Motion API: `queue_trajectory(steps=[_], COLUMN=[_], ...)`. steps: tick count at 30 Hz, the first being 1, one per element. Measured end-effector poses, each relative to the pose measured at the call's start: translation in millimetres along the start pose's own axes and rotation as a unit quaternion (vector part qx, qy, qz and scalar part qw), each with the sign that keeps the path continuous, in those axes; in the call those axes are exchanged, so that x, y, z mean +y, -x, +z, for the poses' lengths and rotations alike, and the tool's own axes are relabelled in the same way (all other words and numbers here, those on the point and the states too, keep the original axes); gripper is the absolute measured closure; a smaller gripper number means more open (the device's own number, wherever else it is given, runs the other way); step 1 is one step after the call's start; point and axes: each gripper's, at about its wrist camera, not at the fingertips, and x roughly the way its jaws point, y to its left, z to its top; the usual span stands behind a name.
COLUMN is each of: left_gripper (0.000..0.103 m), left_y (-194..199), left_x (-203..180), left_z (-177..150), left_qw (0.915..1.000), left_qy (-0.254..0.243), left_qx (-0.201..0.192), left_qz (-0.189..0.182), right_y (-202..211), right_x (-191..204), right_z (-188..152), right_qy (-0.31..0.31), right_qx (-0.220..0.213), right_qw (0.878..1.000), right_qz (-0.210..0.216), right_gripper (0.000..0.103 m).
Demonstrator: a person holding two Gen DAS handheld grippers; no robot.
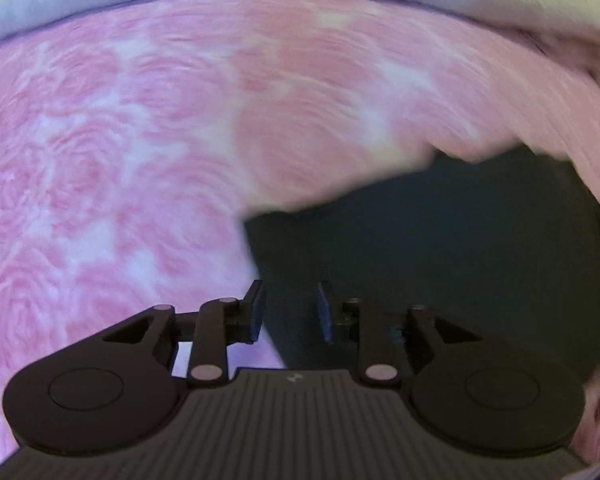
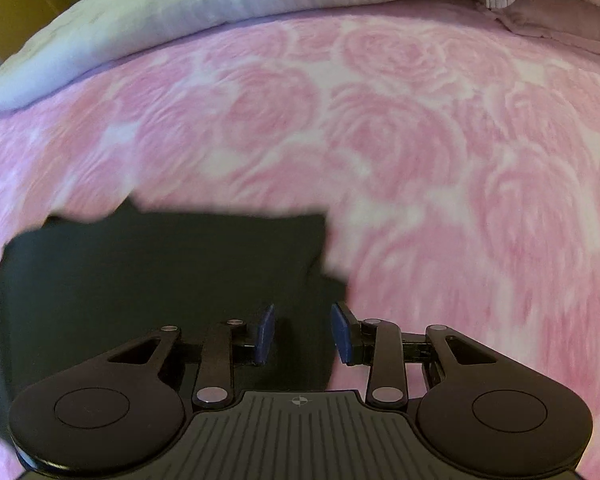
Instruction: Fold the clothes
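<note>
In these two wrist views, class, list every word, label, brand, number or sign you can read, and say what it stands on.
No readable words or numbers in either view.
Left gripper: a small pale emblem on its ribbed body, too small and blurred to read.
Right gripper: a small round crosshair sign on its ribbed body, no letters.
Dark garment: no label or print visible.
Pink rose blanket: pattern only, no text.

Left gripper (image 1: 291, 312), right gripper (image 2: 303, 334): jaws parted, angled down.

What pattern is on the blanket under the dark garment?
Pink roses on white blanket, clearest in right wrist view.
</note>
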Motion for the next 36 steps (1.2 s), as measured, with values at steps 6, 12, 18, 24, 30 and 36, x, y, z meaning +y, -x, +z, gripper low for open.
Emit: queue_trajectory(steps=[6,12,18,24,30,36], left_gripper=[0.078,0.079,0.079,0.077,0.077,0.077], left_y=[13,3,29,50,14,6], left_x=[-71,-76,-71,-124,-150,-116], left_z=[-66,-127,-140,-165,-166,-172], left_qw=[0.9914,0.9778,0.9672,0.9388,0.9383,0.9444], left_qy=[-0.112,-0.166,-0.195,-0.329,-0.323,-0.285], left_qx=[0.059,0.128,0.138,0.088,0.116,0.155], left_qz=[-0.030,0.010,0.088,0.051,0.040,0.052], right_y=[41,31,53,65,24,8], right_x=[59,58,15,75,118,44], right_z=[-83,-152,-167,-168,-151,-117], right_qy=[0.069,0.101,0.076,0.254,0.291,0.200], right_qx=[0.009,0.080,0.085,0.032,0.019,0.032], right_qw=[0.996,0.991,0.992,0.967,0.956,0.979], right_qz=[0.048,0.033,-0.044,-0.005,0.034,0.010], right_gripper=[0.068,0.068,0.068,0.067,0.067,0.065])
